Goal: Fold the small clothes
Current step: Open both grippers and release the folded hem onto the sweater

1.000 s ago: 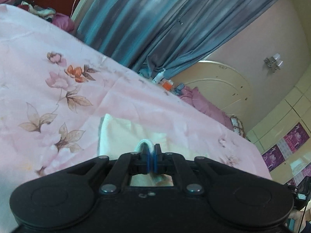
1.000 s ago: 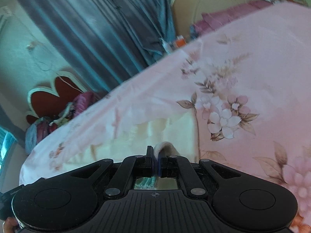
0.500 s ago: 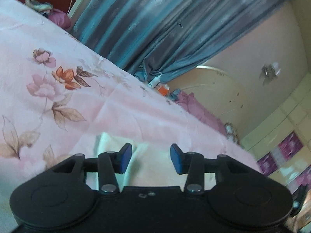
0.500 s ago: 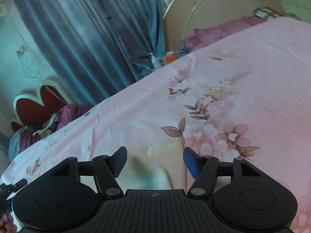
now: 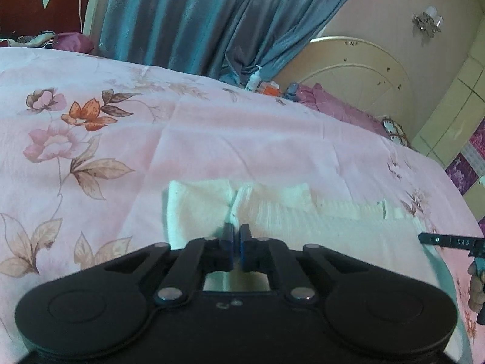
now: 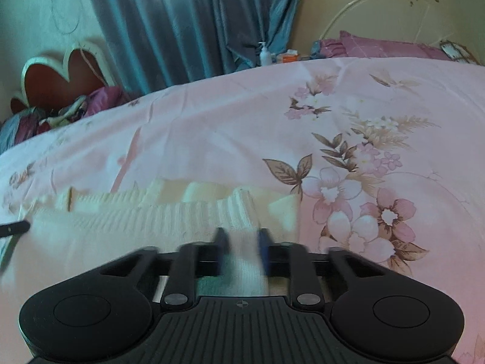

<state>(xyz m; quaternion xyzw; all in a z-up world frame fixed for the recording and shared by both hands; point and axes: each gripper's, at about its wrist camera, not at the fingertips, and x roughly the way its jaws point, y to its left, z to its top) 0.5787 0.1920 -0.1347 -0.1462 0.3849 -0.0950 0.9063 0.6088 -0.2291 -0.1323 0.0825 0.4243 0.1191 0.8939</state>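
A small white knitted garment (image 5: 303,224) lies flat on the pink floral bedsheet (image 5: 212,139). It also shows in the right wrist view (image 6: 127,221). My left gripper (image 5: 236,236) is shut on a raised fold of the garment near its left end. My right gripper (image 6: 242,239) is partly open, its blurred fingers on either side of a raised ribbed fold of the garment at its right end. The tip of the right gripper shows at the right edge of the left wrist view (image 5: 448,241).
Blue curtains (image 5: 188,18) hang behind the bed. A cream headboard (image 5: 357,75) and purple pillows (image 5: 339,106) are at the far right. Bottles (image 6: 265,54) stand at the bed's far side. A pile of clothes (image 6: 54,112) lies far left.
Both grippers let go of the garment half a second ago and opened wide. Now the left has shut on a fold again and the right's fingers are closing around another fold.
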